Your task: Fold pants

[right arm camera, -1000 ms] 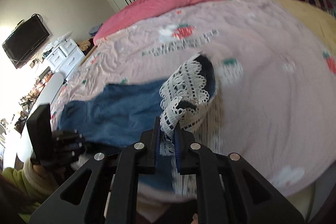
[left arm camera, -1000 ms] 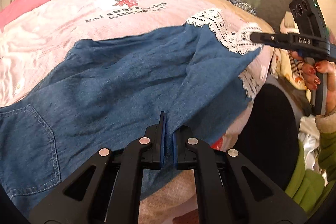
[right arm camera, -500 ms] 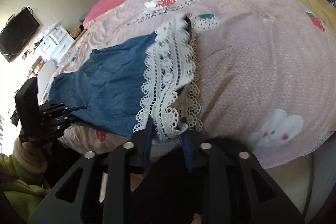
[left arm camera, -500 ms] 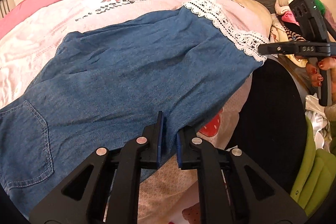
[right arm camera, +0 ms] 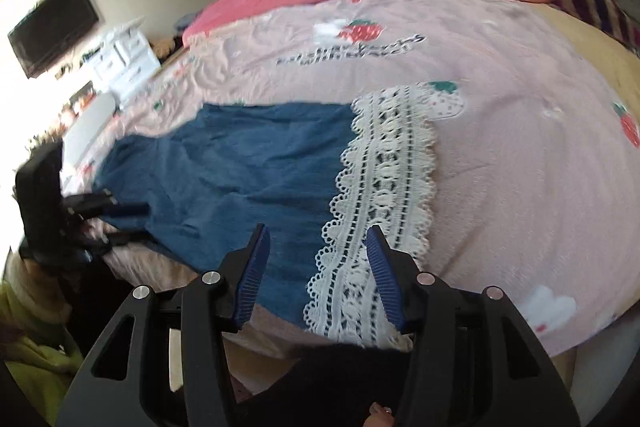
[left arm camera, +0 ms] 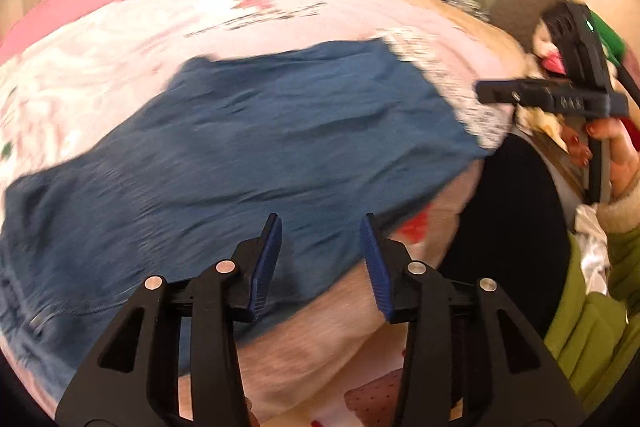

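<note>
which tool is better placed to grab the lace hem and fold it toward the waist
Right. The right tool is open directly over the lace hem of the pants; the left tool, also open, sits mid-leg.

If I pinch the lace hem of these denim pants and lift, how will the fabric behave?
The pants lie flat with soft wrinkles on the bed, so they will probably droop and trail rather than hold shape. The open-weave lace hem may snag on the right gripper. Denim likely grips the sheet, so dragging could bunch it.
</note>
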Tool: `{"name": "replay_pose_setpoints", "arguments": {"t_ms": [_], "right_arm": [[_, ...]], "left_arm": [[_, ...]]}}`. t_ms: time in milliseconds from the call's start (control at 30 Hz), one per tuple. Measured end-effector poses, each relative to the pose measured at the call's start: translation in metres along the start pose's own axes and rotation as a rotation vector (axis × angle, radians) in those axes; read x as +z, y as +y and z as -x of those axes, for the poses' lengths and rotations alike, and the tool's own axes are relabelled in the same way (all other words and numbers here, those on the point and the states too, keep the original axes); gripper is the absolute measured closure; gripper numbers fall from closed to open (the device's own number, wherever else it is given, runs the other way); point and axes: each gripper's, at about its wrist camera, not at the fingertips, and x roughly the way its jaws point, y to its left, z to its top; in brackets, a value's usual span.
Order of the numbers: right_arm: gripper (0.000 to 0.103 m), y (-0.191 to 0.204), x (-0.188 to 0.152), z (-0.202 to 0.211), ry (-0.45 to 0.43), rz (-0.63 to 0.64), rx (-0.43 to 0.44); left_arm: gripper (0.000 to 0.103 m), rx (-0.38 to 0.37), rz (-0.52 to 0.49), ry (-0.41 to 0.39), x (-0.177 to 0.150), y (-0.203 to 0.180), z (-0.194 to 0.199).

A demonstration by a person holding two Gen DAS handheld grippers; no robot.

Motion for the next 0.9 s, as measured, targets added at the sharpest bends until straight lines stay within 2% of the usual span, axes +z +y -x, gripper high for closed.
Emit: {"name": "replay_pose_setpoints", "arguments": {"t_ms": [67, 133, 233, 267, 300, 367, 433, 500, 533, 600, 633, 667, 700, 800, 900], "right_arm": [[0.054, 0.000, -0.001, -0.010, 0.031, 0.004, -0.021], [0.054, -0.004, -0.004, -0.019, 0.070, 0.012, -0.057], [0.054, -0.007, -0.009, -0.020, 0.079, 0.031, -0.070], [0.054, -0.006, -0.010, -0.021, 0.082, 0.048, -0.090], [0.054, -0.004, -0.012, -0.023, 0.085, 0.081, -0.113], [0.054, -0.002, -0.015, -0.025, 0.088, 0.111, -0.128], [0.054, 0.000, -0.015, -0.027, 0.095, 0.128, -0.140], [0.053, 0.002, -0.011, -0.023, 0.103, 0.108, -0.124], [0.052, 0.003, -0.007, -0.018, 0.096, 0.088, -0.095], [0.050, 0.012, 0.011, 0.001, 0.007, 0.082, -0.012], [0.044, 0.019, 0.020, 0.007, -0.032, 0.096, 0.021], [0.040, 0.029, 0.031, 0.009, -0.058, 0.119, 0.059], [0.038, 0.043, 0.045, 0.005, -0.070, 0.152, 0.097], [0.038, 0.081, 0.086, -0.031, -0.031, 0.231, 0.166], [0.038, 0.110, 0.118, -0.074, 0.023, 0.286, 0.205]], "left_arm": [[0.070, 0.055, 0.042, 0.020, -0.004, 0.016, -0.001], [0.069, 0.068, 0.081, 0.032, -0.008, 0.032, 0.000], [0.067, 0.120, 0.110, 0.033, -0.014, 0.050, 0.003], [0.069, 0.101, 0.131, 0.030, -0.015, 0.058, 0.004], [0.072, 0.076, 0.158, 0.022, -0.016, 0.065, 0.004], [0.092, 0.050, 0.209, 0.022, -0.017, 0.084, 0.004], [0.103, 0.033, 0.255, 0.020, -0.020, 0.100, 0.004], [0.103, -0.012, 0.299, 0.014, -0.023, 0.110, 0.006], [0.103, -0.009, 0.296, 0.016, -0.023, 0.108, 0.007], [0.097, 0.025, 0.231, 0.012, -0.019, 0.093, 0.012], [0.071, 0.031, 0.220, 0.005, -0.019, 0.087, 0.016], [0.053, 0.034, 0.209, -0.011, -0.018, 0.082, 0.020], [0.052, 0.047, 0.187, -0.034, -0.014, 0.075, 0.026], [0.052, 0.139, 0.108, -0.075, -0.007, 0.060, 0.037], [0.050, 0.211, 0.099, -0.096, -0.005, 0.060, 0.048]]}}
